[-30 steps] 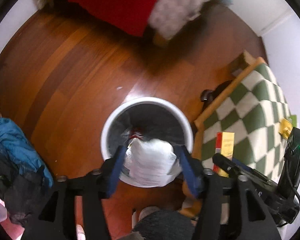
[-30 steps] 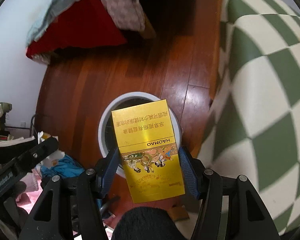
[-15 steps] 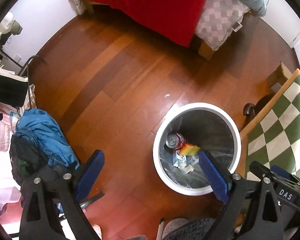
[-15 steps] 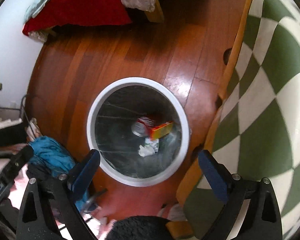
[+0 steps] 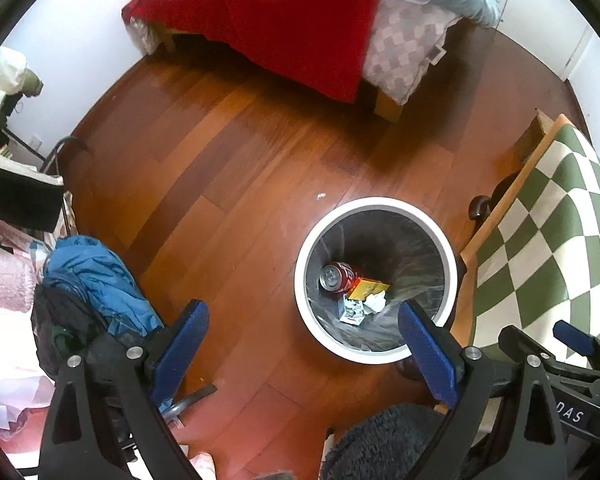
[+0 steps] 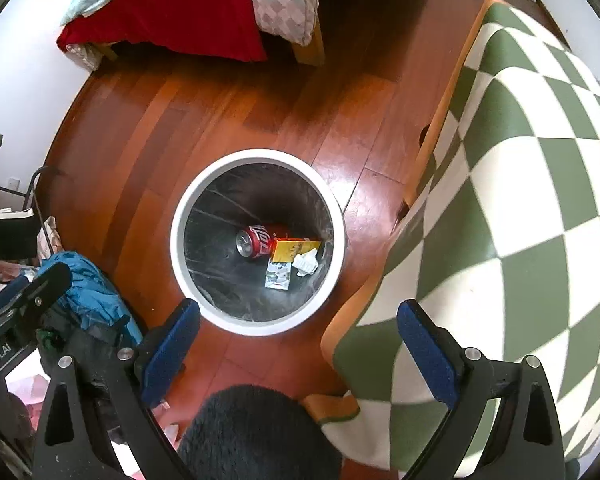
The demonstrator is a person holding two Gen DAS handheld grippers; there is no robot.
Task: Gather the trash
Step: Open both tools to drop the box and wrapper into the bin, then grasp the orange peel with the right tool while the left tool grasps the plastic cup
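Both tongs wide apart, empty: left gripper (image 5: 302,328), right gripper (image 6: 298,326). Round white plastic bin (image 6: 178,248) just ahead of right's pads holds red soda can (image 6: 256,241), yellow carton (image 6: 294,249), crumpled white paper (image 6: 306,263).

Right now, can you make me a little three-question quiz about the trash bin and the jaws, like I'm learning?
1. True or false: the left gripper has something clamped between its jaws.
2. Which of these lies at the bottom of the white bin? A) a red soda can B) a green bottle C) a banana peel
3. Fill in: the table beside the bin wears a green and white ______ cloth.

Key
1. False. Its jaws stand wide with only floor and bin showing between them, and the right gripper is empty too.
2. A. The red can lies on its side next to a yellow box and a crumpled paper.
3. Checkered.
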